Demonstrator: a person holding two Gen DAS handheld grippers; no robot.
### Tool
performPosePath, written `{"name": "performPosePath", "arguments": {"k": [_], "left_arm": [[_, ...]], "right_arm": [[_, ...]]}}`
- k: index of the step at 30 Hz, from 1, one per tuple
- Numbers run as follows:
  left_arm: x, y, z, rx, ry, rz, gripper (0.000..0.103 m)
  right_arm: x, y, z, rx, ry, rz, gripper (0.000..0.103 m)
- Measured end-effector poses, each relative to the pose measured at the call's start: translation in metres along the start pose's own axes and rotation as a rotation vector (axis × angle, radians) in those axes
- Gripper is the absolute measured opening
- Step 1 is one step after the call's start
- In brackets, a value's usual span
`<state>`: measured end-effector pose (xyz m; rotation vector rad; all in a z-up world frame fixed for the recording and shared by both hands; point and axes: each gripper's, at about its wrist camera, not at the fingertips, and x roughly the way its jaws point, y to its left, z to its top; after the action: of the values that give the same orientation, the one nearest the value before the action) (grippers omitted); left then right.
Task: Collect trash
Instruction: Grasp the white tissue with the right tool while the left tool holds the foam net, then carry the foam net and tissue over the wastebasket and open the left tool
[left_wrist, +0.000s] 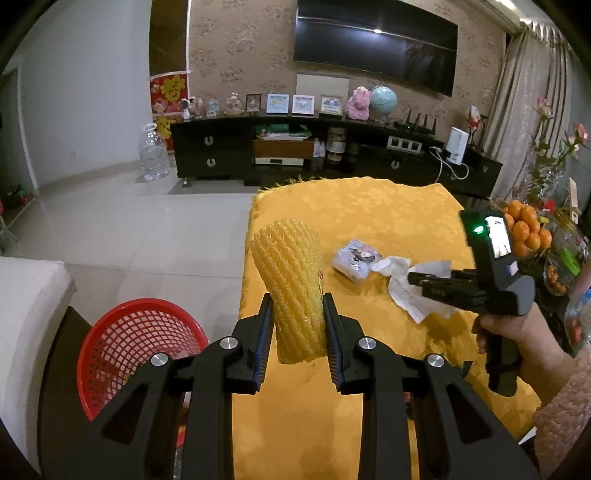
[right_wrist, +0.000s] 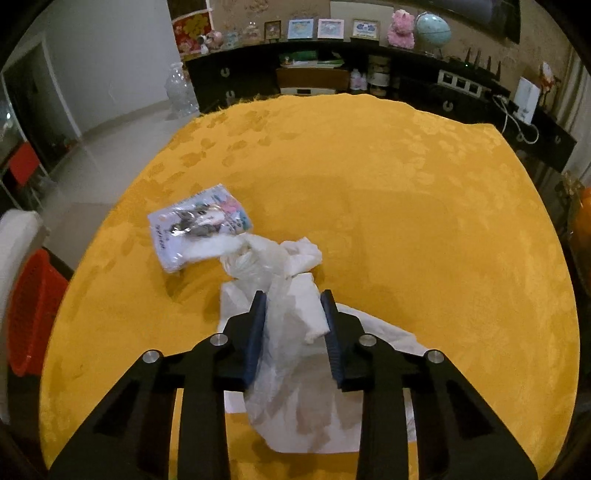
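Seemingly three trash pieces: foam net, wrapper, tissue.

a table under a yellow cloth carries a printed packet and crumpled white plastic.

Bare yellow tablecloth beyond wrapper
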<state>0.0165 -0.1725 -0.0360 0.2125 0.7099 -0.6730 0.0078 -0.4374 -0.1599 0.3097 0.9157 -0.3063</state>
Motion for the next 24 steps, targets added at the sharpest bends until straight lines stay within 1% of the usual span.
{"name": "performPosePath", "arguments": {"k": [5,12,19,24], "left_arm": [[-0.002,0.002,0.0,-0.006,-0.01,0.009,0.025],[-0.009,0.007,0.004,-0.01,-0.034,0.026,0.025],[-0.017,0.014,0.011,-0.027,-0.066,0.049,0.025],[-0.026,0.027,0.017,-0.055,-0.094,0.071,0.025]], "right_arm": [[-0.031,0.003,0.004,0.025,-0.067,0.064,0.027],[-0.08,0.001,0.015,0.069,-0.169,0.142,0.027],[-0.114,0.005,0.018,0.07,-0.232,0.16,0.027],[-0.129,0.019,0.019,0.031,-0.265,0.166,0.027]]}}
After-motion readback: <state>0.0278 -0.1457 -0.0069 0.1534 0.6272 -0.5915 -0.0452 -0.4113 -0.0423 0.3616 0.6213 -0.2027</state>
